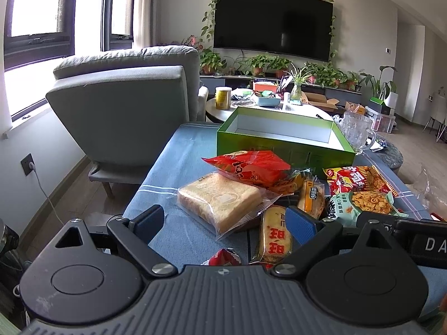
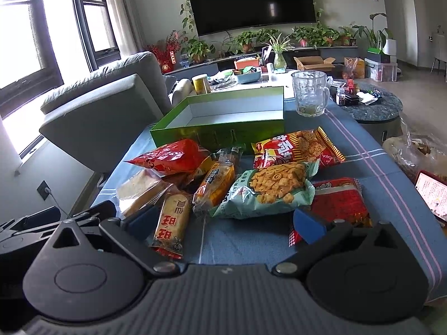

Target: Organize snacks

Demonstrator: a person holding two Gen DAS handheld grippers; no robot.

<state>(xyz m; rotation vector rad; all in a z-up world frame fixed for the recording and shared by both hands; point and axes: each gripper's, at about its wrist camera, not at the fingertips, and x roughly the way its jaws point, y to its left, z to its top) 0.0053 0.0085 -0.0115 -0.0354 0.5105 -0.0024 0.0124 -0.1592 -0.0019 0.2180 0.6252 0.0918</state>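
Blue cloth covers the table (image 1: 173, 150), and your snacks sit in a loose heap on its near half. Left tool (image 1: 226, 223) is wide open, holding nothing, hovering just over the near edge of the pile; its right pad sits right by the rice cracker pack (image 1: 275, 237) w/ red characters. Right tool (image 2: 226, 223) is also spread open & empty, low over the cloth.

Green box (image 1: 282, 139) stands at the far end of the table, lid off, white inside, nothing in it. Just in front of it: red chip bag (image 1: 251, 167) lying partly on the wrapped bread (image 1: 220, 201), which is far left in the heap. Orange cake pack (image 2: 215, 184) is in the middle, touching the pale green snack bag (image 2: 268, 192). Red-yellow crayfish bag (image 2: 296, 148) lies beyond that one, near the box. Dark red packet (image 2: 340, 201) is on the right, next to your right tool's right pad.

Glass mug (image 2: 310, 95) stands at the box's far right corner, upright. Grey armchair (image 1: 125, 106) is to the left, off the table.
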